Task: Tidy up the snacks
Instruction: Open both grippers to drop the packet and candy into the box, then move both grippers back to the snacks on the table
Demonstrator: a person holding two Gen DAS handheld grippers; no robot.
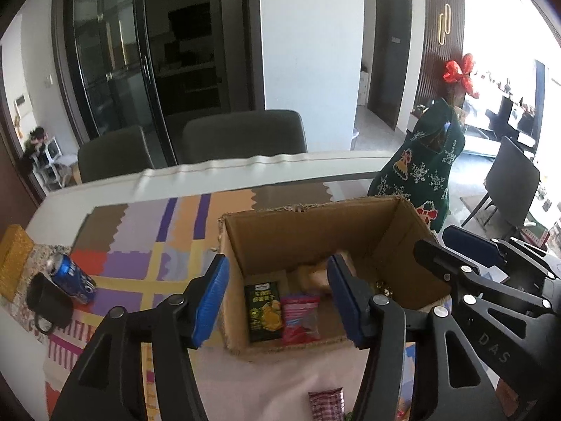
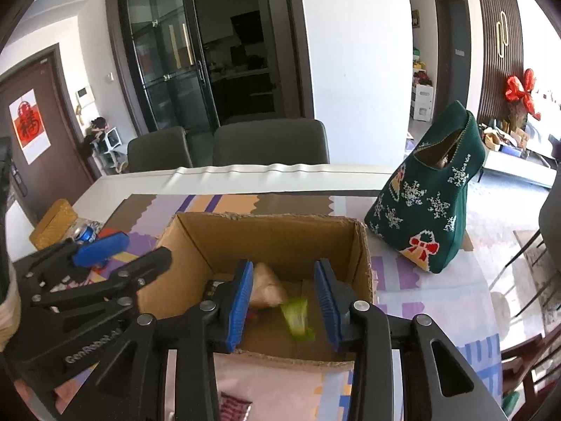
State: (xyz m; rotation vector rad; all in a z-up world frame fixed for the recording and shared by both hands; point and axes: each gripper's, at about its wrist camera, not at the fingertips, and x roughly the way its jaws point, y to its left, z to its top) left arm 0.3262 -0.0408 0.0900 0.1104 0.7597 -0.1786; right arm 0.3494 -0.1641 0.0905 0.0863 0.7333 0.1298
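Observation:
An open cardboard box stands on the patterned table mat. On its floor lie a dark green snack packet, a pink packet and beige packets. My left gripper hangs open over the box's near left part with nothing between its blue pads. My right gripper is open above the box. A blurred light green packet sits in the gap between its pads, touching neither, beside a beige packet. Each gripper shows at the edge of the other's view.
A green knitted Christmas bag stands right of the box. At the left are a blue can, a black mug and a yellow box. A striped packet lies near the front edge. Two grey chairs stand behind the table.

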